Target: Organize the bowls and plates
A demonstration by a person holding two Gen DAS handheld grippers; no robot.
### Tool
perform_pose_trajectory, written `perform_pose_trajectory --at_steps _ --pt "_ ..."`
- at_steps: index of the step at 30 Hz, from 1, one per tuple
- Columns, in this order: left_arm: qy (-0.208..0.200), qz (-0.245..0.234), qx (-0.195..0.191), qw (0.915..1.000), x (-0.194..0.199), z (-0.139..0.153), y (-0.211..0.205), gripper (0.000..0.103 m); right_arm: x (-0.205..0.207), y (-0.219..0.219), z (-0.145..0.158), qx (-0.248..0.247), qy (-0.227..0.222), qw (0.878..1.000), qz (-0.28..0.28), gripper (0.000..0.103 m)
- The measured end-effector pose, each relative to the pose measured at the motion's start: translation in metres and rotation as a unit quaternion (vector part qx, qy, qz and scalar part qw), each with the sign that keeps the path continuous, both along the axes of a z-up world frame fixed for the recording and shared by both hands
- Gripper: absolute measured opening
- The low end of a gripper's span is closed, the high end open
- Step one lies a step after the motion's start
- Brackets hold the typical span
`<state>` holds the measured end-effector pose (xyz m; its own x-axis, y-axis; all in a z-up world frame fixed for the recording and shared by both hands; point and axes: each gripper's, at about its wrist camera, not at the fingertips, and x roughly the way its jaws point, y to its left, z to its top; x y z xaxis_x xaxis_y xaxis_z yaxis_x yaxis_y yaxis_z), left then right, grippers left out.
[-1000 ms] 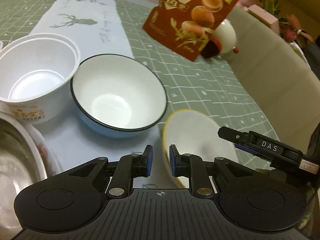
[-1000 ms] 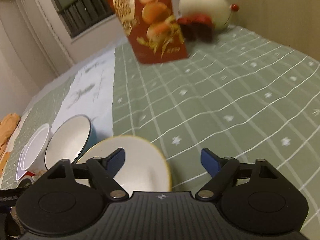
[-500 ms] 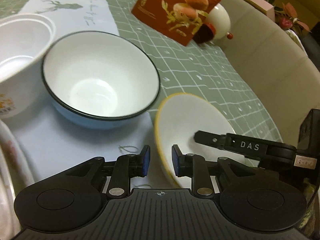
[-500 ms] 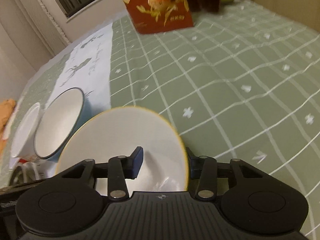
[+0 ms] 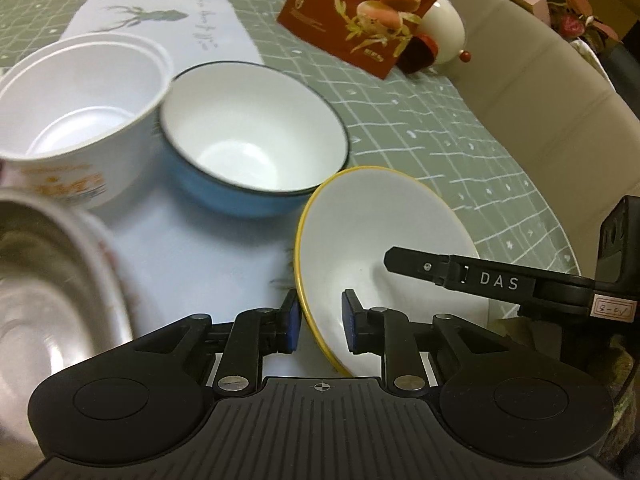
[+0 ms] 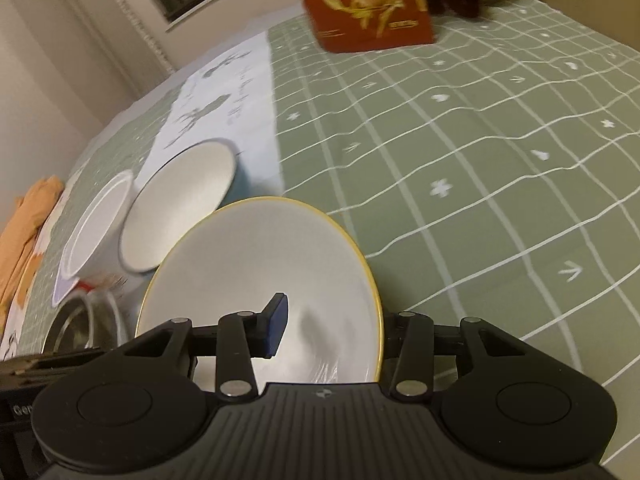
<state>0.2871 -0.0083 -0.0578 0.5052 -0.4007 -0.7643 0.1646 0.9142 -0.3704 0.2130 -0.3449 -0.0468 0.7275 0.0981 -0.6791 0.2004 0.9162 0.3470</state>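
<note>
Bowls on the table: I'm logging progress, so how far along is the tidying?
Nothing looks stacked yet. In hand: the right gripper is shut on the tilted yellow-rimmed bowl; its rim sits between the left gripper pads. Left: blue bowl, white tub, steel bowl.

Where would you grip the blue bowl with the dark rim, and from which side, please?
Take the blue bowl by its thin rim, one pad inside and one outside, probably at the near edge facing the left gripper. It stands upright and open; the white cup crowds one side, the yellow-rimmed bowl another.
</note>
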Motion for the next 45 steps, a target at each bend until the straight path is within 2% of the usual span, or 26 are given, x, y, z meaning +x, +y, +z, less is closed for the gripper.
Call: perform_pose_trajectory --at_steps 6,11,17,24,34,39,43,45 --pt "0.003 0.011 0.014 0.9998 -0.012 0.003 0.014 0.024 0.0 0.023 0.0 -0.005 0.003 1.0 0.026 0.046" --pt "0.004 0.019 0.006 0.9998 -0.019 0.005 0.027 0.024 0.002 0.035 -0.002 0.001 0.009 0.999 0.046 0.047" --pt "0.008 0.038 0.016 0.9991 -0.021 0.009 0.037 0.024 0.002 0.045 -0.004 0.027 0.02 0.998 0.061 0.048" --pt "0.014 0.045 0.011 0.9988 -0.02 0.004 0.044 0.024 0.0 0.07 -0.004 -0.033 0.007 0.996 0.086 0.055" --pt "0.013 0.046 -0.008 0.9988 -0.024 0.004 0.05 0.024 0.001 0.069 -0.008 -0.045 0.007 0.995 0.089 0.057" --pt "0.004 0.051 -0.015 0.9986 -0.026 0.01 0.055 0.024 -0.003 0.069 -0.004 -0.054 -0.005 0.995 0.089 0.057" --pt "-0.018 0.076 -0.042 0.9961 -0.03 0.022 0.069 0.024 -0.013 0.06 0.009 -0.045 -0.039 0.994 0.091 0.067" --pt "-0.016 0.088 -0.058 0.9944 -0.024 0.026 0.077 0.024 -0.018 0.057 0.016 -0.053 -0.055 0.994 0.084 0.067"
